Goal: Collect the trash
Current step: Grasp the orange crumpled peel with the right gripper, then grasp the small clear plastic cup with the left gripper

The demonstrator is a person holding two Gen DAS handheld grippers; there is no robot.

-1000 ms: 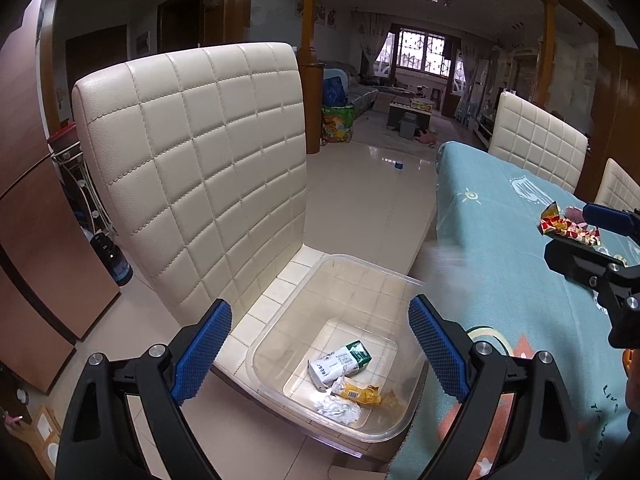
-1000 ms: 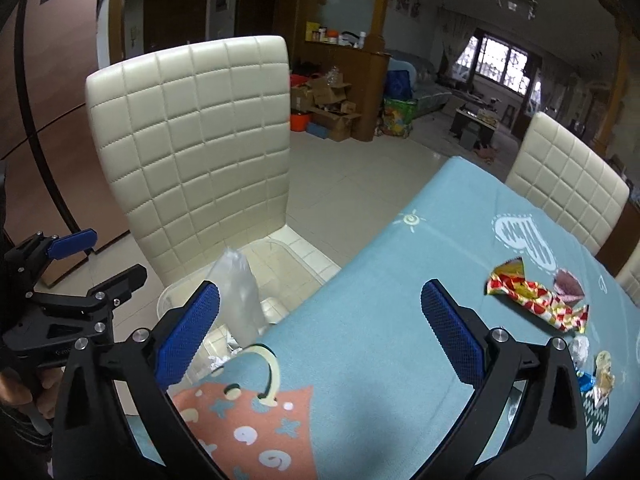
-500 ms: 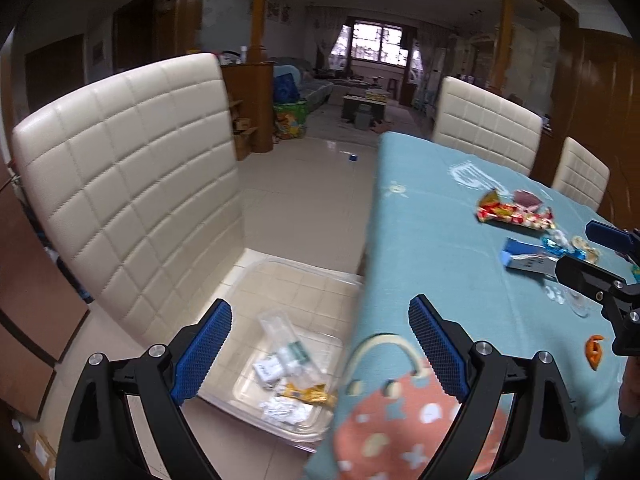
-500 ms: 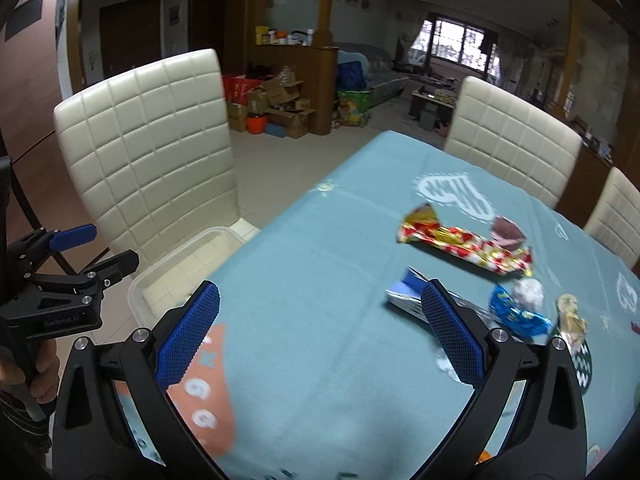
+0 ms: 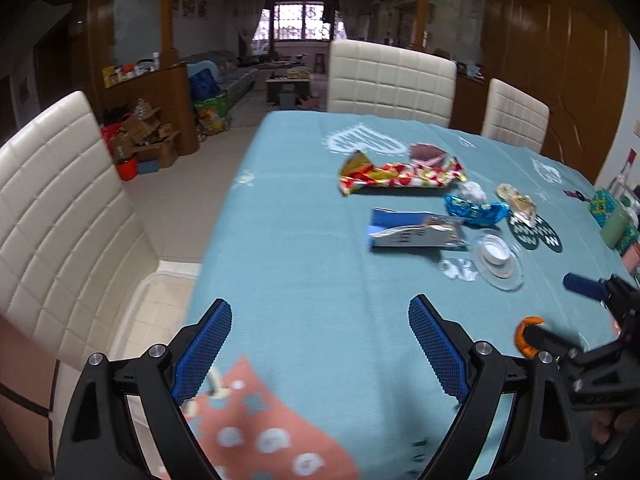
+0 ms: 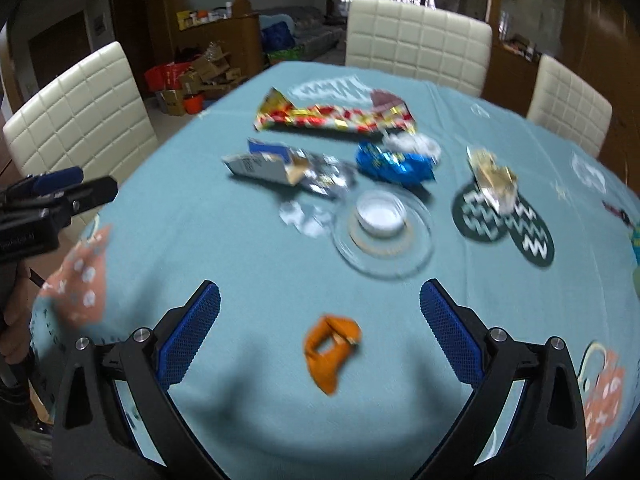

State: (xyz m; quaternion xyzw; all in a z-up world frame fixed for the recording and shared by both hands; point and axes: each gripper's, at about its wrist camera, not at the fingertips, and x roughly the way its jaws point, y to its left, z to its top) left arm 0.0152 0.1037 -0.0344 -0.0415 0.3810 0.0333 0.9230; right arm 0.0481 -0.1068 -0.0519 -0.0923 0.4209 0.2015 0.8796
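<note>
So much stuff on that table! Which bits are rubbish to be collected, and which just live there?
Rubbish to collect:
red and gold wrapper
torn blue and white packet
blue foil wrapper
gold foil scrap
orange peel

Just lying about:
glass dish
dark coasters
white chairs

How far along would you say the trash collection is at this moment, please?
Done: cannot be judged; the bin's contents are out of view. In hand: nothing; left gripper open, right gripper closing over the orange peel without touching it. Left on the table: red-and-gold wrapper, blue wrapper, torn carton.
</note>
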